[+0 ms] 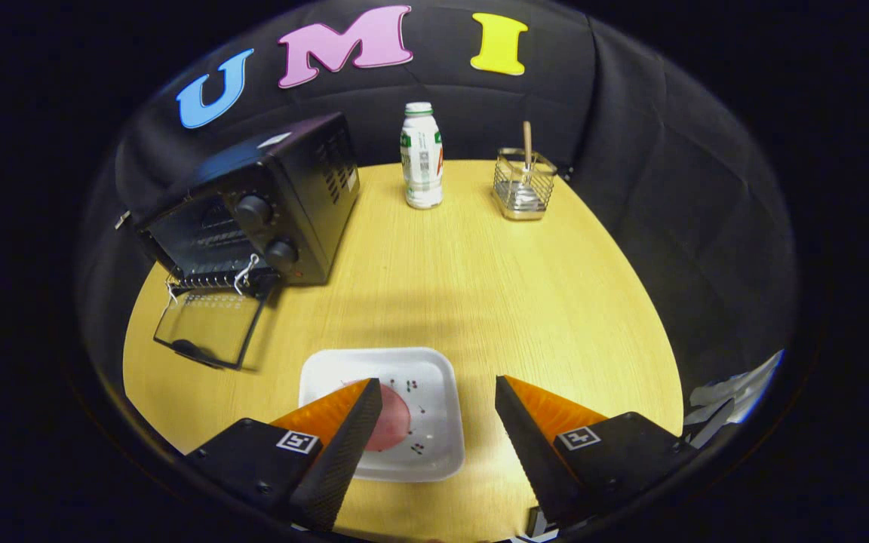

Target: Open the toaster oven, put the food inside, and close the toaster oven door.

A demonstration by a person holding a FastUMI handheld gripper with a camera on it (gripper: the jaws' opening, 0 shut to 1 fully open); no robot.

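Claw (438,388) spread wide above the near edge of a pale wood-grain desk (495,286), gripping nothing. One finger overlaps a white tray (434,377) carrying a round pink slice of food (393,422); the other stands over bare desk beside it. Beyond the tray, a black toaster oven (268,204) stands with its glass door (212,328) folded down flat. Farther back stand a white bottle (422,154) and a wire basket (524,185) holding a utensil. Black cloth walls the booth.

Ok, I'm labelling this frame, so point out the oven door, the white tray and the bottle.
Oven door (210,329): gripper view, middle of its glass pane.
White tray (434,369): gripper view, bare far rim.
Bottle (422,158): gripper view, its label.
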